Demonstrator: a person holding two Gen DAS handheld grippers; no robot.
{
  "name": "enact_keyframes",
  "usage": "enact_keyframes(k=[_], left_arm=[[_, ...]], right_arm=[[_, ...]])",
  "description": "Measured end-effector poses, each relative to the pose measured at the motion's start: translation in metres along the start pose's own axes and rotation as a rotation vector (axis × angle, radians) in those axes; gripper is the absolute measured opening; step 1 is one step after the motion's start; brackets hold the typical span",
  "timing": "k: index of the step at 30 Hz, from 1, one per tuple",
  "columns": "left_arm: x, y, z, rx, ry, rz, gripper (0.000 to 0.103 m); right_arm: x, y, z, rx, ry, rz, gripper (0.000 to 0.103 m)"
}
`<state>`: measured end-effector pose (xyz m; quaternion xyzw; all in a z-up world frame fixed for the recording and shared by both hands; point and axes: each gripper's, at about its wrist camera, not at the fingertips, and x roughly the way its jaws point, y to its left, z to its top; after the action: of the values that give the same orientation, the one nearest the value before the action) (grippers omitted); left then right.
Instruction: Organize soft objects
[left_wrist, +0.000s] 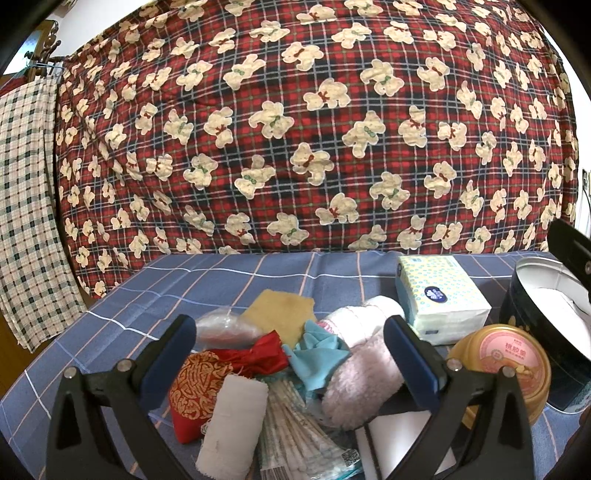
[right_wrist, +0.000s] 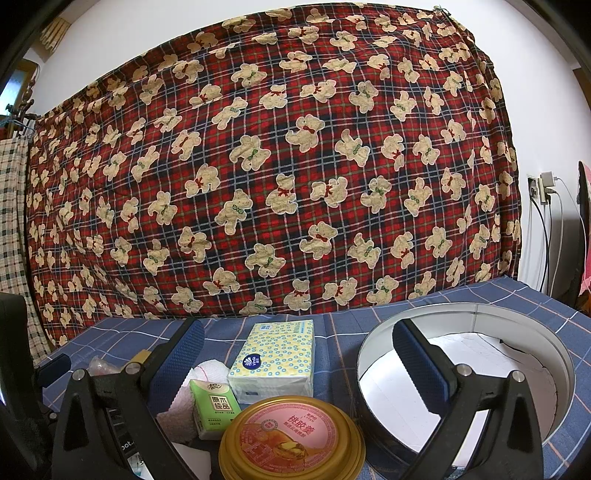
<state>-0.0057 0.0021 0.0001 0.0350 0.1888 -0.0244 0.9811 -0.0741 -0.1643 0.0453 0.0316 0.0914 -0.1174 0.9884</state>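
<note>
My left gripper (left_wrist: 290, 349) is open above a pile of soft things on the blue checked cloth: a red and gold pouch (left_wrist: 195, 391), a white gauze roll (left_wrist: 232, 424), a teal cloth (left_wrist: 317, 354), a pink fluffy piece (left_wrist: 362, 384), a yellow cloth (left_wrist: 280, 310) and a rolled white towel (left_wrist: 362, 317). My right gripper (right_wrist: 299, 354) is open and empty above a gold round tin (right_wrist: 291, 439), a green tissue pack (right_wrist: 214, 406) and a tissue brick (right_wrist: 277, 358). The round container (right_wrist: 472, 317) lies right of it, open.
A red plaid bear-print sheet (left_wrist: 314, 129) hangs behind the table. A cotton swab packet (left_wrist: 306, 443) and a clear plastic bag (left_wrist: 221, 325) lie in the pile. A white card (left_wrist: 406, 439) lies below it. Wall sockets with cables (right_wrist: 543, 188) are at the right.
</note>
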Motion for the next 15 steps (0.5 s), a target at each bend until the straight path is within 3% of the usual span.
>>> enact_keyframes(k=[15], left_arm=[[-0.0001, 0.0001, -0.0002, -0.002, 0.001, 0.0, 0.103]], right_arm=[[-0.0005, 0.001, 0.0, -0.006, 0.001, 0.001, 0.103]])
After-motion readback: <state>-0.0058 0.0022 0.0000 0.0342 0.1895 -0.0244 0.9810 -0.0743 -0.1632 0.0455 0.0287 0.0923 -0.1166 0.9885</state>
